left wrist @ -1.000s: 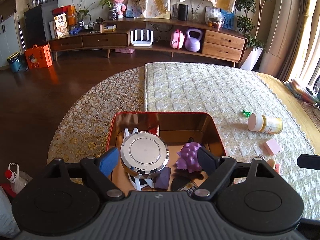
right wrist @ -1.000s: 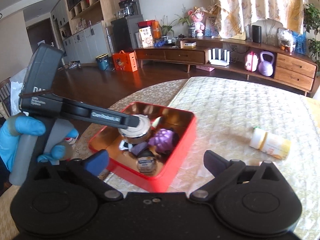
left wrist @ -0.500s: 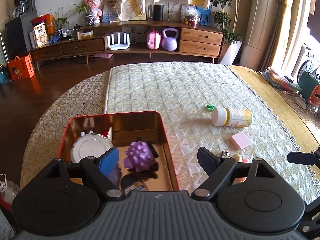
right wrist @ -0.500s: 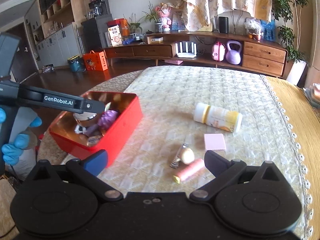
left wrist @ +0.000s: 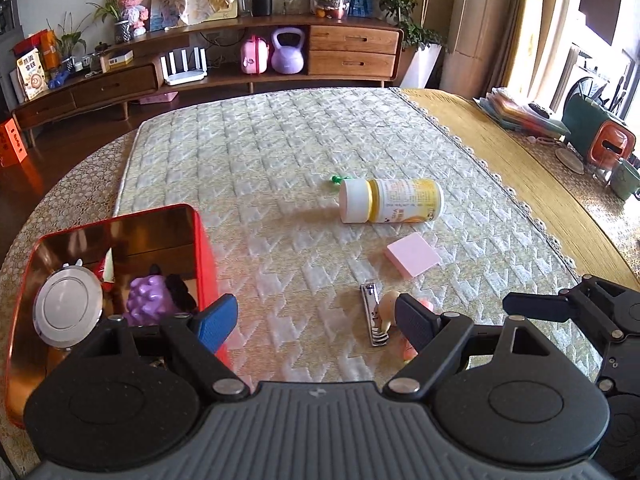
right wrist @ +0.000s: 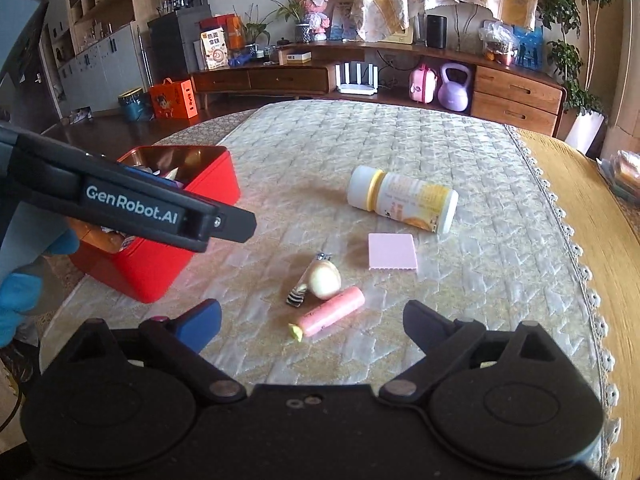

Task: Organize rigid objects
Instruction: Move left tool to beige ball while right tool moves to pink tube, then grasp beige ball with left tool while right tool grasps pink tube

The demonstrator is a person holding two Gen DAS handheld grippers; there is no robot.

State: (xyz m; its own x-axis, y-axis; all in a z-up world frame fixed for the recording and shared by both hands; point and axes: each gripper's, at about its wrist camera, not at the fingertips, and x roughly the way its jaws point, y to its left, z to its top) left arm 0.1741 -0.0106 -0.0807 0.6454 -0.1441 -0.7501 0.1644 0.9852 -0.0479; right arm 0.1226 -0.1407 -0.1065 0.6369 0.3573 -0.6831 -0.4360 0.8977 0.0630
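Observation:
A red tin box (left wrist: 205, 240) (right wrist: 208, 184) sits at the table's left and holds a silver round lid (left wrist: 67, 312), a purple spiky ball (left wrist: 148, 300) and other small items. On the quilted cloth lie a white and yellow bottle (left wrist: 390, 201) (right wrist: 404, 198) on its side, a pink notepad (left wrist: 413, 254) (right wrist: 393, 251), a nail clipper (left wrist: 372, 312) (right wrist: 310, 280), a beige shell-like piece (right wrist: 325, 278), a pink tube (right wrist: 330, 312) and a small green piece (left wrist: 338, 178). My left gripper (left wrist: 316, 322) is open and empty, right of the box. My right gripper (right wrist: 312, 326) is open and empty, just short of the pink tube.
A wooden sideboard (left wrist: 240, 64) with a purple kettlebell (left wrist: 287, 50) stands across the room. At the right table edge are a stack of papers (left wrist: 516, 110) and an orange and green holder (left wrist: 600, 136). The left gripper's body (right wrist: 132, 204) crosses the right wrist view over the box.
Both grippers have swung right, away from the red box and toward the loose items on the cloth. The silver lid now lies in the box. Both stay open.

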